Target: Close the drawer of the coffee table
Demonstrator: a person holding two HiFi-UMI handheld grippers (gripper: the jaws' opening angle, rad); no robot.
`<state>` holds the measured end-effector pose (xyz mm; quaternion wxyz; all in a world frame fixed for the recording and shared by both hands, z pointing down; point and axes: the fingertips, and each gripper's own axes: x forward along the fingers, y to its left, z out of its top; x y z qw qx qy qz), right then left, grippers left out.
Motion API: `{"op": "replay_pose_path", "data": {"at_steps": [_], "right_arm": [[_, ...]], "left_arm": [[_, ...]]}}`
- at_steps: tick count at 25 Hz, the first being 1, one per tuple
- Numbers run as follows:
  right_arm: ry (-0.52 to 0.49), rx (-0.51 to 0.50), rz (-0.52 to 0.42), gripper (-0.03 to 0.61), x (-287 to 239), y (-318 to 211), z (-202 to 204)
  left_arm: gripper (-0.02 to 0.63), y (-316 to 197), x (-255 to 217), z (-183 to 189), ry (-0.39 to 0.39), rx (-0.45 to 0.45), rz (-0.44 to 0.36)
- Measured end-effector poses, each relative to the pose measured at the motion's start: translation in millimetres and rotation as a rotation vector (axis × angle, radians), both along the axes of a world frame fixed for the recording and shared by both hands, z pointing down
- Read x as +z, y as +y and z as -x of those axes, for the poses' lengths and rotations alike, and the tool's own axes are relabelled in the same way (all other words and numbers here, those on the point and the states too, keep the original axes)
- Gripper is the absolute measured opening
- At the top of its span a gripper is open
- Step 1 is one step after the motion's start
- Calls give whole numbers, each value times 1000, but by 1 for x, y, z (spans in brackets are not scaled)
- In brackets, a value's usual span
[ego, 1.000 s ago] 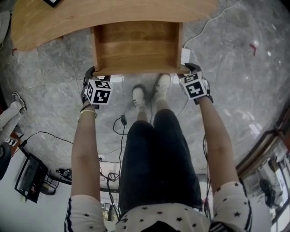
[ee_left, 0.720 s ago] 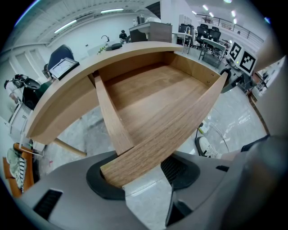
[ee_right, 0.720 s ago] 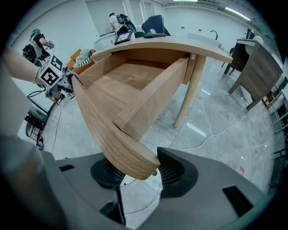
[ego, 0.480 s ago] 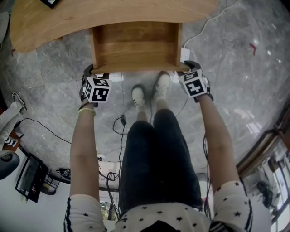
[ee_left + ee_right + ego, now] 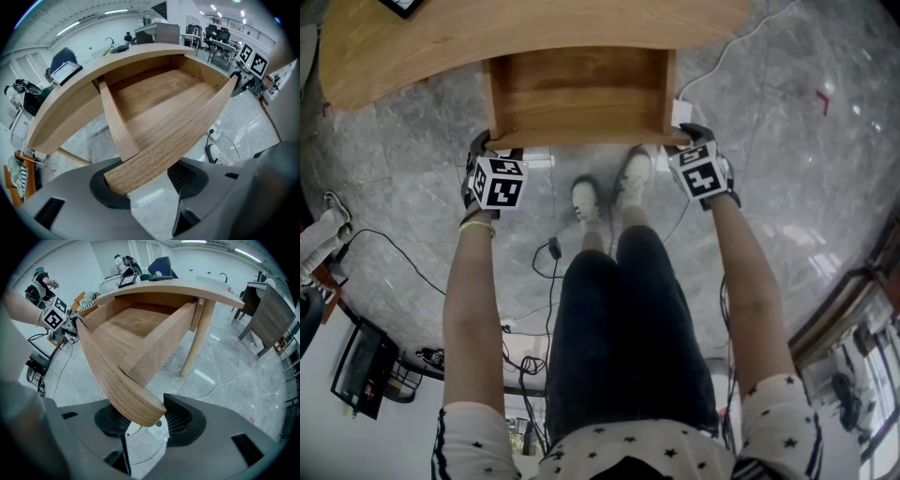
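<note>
Head view looks steeply down from above, each gripper view sits close behind its jaws, all three sharing the drawer (image 5: 581,89).

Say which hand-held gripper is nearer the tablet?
Left. The left hand-held gripper is at the drawer end toward the tablet; the right hand-held gripper, the far end.

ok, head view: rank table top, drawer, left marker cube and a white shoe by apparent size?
1. table top
2. drawer
3. left marker cube and white shoe: they look about alike, and the cube sits nearer the camera, so unranked.
</note>
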<state>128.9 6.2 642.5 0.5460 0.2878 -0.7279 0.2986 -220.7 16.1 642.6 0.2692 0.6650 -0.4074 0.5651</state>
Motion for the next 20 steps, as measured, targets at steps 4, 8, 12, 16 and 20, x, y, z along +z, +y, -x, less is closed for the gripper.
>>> {"op": "replay_pose_path", "data": {"at_steps": [4, 8, 12, 16, 20], "right_arm": [[-3, -1, -2, 190, 0, -2, 1], [-3, 2, -9, 190, -1, -8, 0], [-2, 1, -17, 190, -1, -16, -1], [0, -3, -19, 190, -1, -22, -1], [-1, -3, -19, 190, -1, -24, 0]], "left_arm": [[244, -3, 0, 1, -3, 3, 0], [244, -9, -1, 0, -4, 3, -5], [244, -16, -2, -1, -3, 4, -11], [244, -22, -2, -1, -5, 2, -10], [244, -24, -1, 0, -5, 2, -8]]}}
